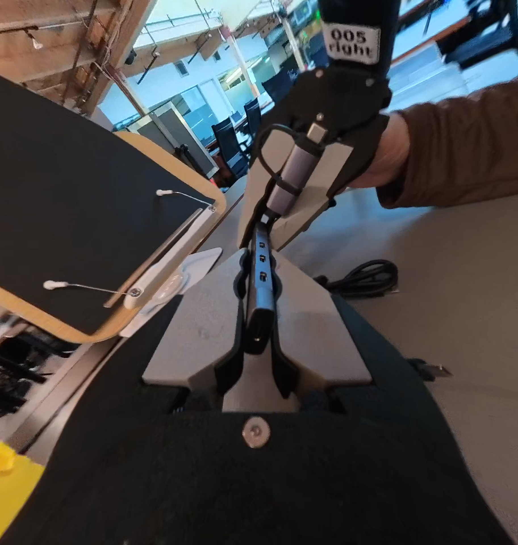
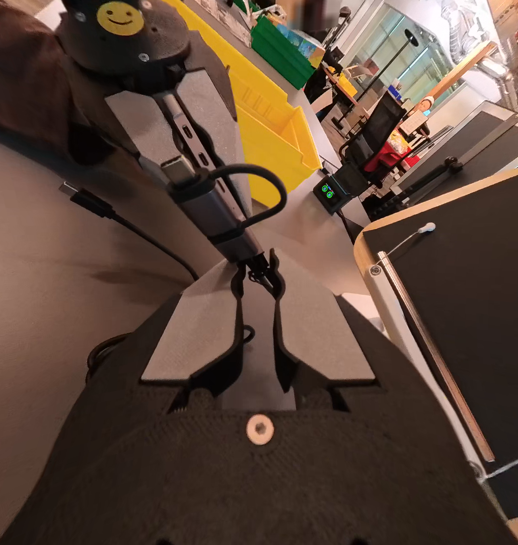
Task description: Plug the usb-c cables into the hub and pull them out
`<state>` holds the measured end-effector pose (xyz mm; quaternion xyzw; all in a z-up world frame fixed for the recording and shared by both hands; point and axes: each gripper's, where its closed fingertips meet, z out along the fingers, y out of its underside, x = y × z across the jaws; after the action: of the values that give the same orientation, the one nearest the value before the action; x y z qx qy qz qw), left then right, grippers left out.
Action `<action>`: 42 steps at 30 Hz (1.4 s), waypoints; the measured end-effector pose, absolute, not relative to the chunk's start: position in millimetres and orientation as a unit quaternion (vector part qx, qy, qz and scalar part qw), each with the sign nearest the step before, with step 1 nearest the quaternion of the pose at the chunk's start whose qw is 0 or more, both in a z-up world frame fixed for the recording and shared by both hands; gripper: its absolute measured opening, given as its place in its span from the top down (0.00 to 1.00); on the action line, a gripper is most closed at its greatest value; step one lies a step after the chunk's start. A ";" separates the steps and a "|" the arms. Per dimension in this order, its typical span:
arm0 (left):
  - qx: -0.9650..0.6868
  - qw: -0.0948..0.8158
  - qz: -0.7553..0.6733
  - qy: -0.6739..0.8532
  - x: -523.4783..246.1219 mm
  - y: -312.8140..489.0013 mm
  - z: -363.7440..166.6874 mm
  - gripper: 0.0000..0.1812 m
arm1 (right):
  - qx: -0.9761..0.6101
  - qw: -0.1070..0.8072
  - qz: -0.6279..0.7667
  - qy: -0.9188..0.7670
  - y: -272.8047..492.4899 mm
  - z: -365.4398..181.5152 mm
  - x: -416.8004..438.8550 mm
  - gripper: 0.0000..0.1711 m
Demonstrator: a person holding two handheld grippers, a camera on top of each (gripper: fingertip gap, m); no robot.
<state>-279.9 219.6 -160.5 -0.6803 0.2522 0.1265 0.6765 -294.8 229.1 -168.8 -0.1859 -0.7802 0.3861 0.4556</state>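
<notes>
Your left gripper (image 1: 259,267) is clamped on the hub (image 1: 260,290), a slim grey bar held on edge between the two grey fingers (image 1: 203,318), its row of small ports facing up and its wider end socket toward the camera. Your right gripper (image 2: 259,275) meets it tip to tip from the far side: its jaws are pressed together on the thin black tail behind a grey adapter-style plug (image 2: 219,222), and that plug body with its short black loop of cable (image 2: 260,182) sticks out past the fingertips toward the hub (image 2: 190,132). In the left wrist view the same plug (image 1: 293,174) lies along the inside of the right gripper (image 1: 262,233), and its dark tail end comes down right at the far end of the hub; whether it is seated in a port there, I cannot tell. Both tools are lifted above the grey table (image 1: 429,295). On the table to your right lies a coiled black cable (image 1: 367,275), and a loose black usb-c cable (image 2: 89,203) with its metal tip bare lies near the left gripper (image 2: 175,124). Farther toward the table's far edge stand yellow bins (image 2: 269,132) and a small black device with green lights (image 2: 331,196), and a black board with a pale wood edge (image 1: 75,206) stands at the table's side.
</notes>
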 end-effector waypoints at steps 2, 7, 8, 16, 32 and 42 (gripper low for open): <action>-0.676 0.660 0.179 0.274 -281.7 220.5 -163.1 0.96 | -0.192 0.452 0.386 -0.781 229.9 -171.2 -296.3 0.92; -0.683 0.631 0.233 0.286 -289.2 222.5 -169.0 0.96 | -0.239 0.437 0.377 -0.781 238.6 -178.8 -304.1 0.89; -0.685 0.626 0.243 0.283 -293.3 222.6 -169.7 0.96 | -0.251 0.438 0.369 -0.780 242.8 -179.8 -305.8 0.88; -0.740 0.522 0.365 0.215 -359.4 219.3 -191.9 0.96 | -0.268 0.376 0.403 -0.790 246.9 -176.7 -286.4 0.81; -0.689 0.509 0.458 0.237 -366.7 219.5 -180.6 0.96 | -0.119 0.254 0.434 -0.856 129.6 -227.3 -266.7 0.92; -0.662 0.479 0.515 0.258 -368.4 223.2 -180.4 0.96 | -0.318 0.266 0.464 -0.783 193.7 -201.0 -304.2 0.93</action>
<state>-368.4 223.2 -180.4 -0.6622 0.2582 0.5152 0.4789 -304.2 193.7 -201.0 -0.3183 -0.7827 0.4639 0.2661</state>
